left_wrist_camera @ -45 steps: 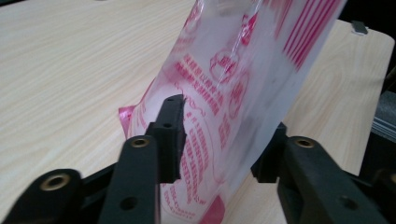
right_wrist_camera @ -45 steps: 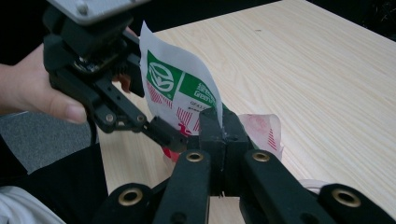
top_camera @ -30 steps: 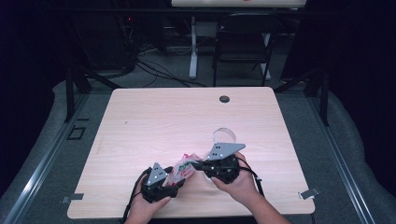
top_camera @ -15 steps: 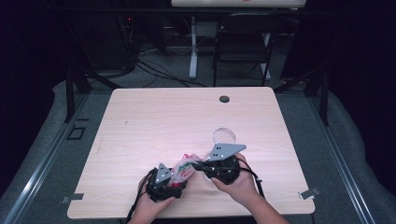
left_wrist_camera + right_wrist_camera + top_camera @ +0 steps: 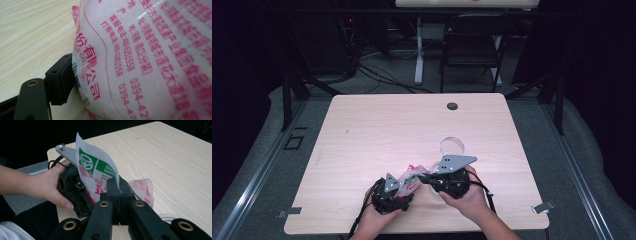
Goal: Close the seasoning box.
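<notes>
Pale wood grain covers the table (image 5: 377, 130), and from the high view both grippers work near its front edge. The left gripper (image 5: 398, 192) sits low at the front, held in the person's left hand (image 5: 374, 220), with a white, pink and green packet (image 5: 409, 181) rising from it toward the right. The right gripper (image 5: 429, 178), under its grey three-cornered plate (image 5: 454, 162), reaches leftward to the packet's upper edge, the right hand (image 5: 467, 197) wrapped around its body. A clear round lid or ring (image 5: 453, 146), hard to make out at this size, lies on the table just beyond the right gripper, and a small dark grommet (image 5: 452, 106) sits near the far edge.

From the left gripper view, the packet (image 5: 150, 57) presses close against the lens, white film with pink printed characters and a barcode strip. One black jaw shows at the lower left, touching the packet's side; the other is hidden behind the film, so the grip looks clamped on the packet but I cannot be sure from this view alone.

From the right gripper view, the two black jaws meet together on the packet's (image 5: 96, 171) thin edge, pinching it upright. Behind it, the left hand (image 5: 53, 187) holds the left gripper (image 5: 82, 195), whose body lies against the packet's lower part.
</notes>
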Action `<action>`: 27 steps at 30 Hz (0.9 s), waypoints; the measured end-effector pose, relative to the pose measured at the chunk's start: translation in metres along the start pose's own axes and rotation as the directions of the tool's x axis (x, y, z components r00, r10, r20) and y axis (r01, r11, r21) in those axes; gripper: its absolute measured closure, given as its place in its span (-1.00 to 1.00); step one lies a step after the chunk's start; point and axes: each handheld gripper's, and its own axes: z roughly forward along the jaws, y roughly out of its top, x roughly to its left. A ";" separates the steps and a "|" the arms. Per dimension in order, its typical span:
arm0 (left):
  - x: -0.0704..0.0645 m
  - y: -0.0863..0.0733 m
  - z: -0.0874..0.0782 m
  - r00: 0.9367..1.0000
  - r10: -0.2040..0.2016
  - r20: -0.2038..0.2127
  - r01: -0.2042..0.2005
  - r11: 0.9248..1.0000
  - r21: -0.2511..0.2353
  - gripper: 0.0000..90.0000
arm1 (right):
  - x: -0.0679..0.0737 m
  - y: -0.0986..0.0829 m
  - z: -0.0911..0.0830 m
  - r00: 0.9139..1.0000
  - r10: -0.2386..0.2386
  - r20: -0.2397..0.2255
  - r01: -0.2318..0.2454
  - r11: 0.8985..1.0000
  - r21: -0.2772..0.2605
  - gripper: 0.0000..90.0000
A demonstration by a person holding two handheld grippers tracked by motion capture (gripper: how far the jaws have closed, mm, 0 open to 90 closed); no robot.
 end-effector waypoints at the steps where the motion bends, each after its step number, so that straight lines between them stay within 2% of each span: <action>1: 0.000 0.001 0.001 1.000 -0.008 0.005 0.008 1.000 0.002 -0.47 | 0.000 0.000 0.000 1.000 -0.001 0.000 0.001 1.000 -0.001 1.00; 5: 0.000 0.003 0.002 1.000 0.009 -0.004 -0.009 1.000 0.009 -0.46 | 0.001 0.000 0.000 1.000 -0.003 0.007 0.003 1.000 0.001 1.00; 9: -0.001 0.002 0.001 1.000 0.025 0.005 -0.025 1.000 -0.002 -0.26 | 0.000 0.000 0.000 1.000 -0.001 0.007 0.001 1.000 -0.003 1.00; 15: -0.001 0.002 0.001 1.000 0.026 0.002 -0.026 0.999 -0.018 -0.05 | 0.000 -0.001 -0.002 1.000 -0.004 0.010 0.004 1.000 0.002 1.00; 23: 0.000 0.001 -0.001 0.999 0.054 -0.005 -0.054 0.998 -0.030 0.09 | 0.000 -0.004 -0.003 1.000 -0.001 0.005 0.001 1.000 0.000 1.00; 27: -0.001 0.001 -0.002 0.998 0.055 -0.007 -0.055 0.998 -0.036 0.13 | 0.000 -0.004 -0.004 1.000 -0.005 0.006 0.005 1.000 0.000 1.00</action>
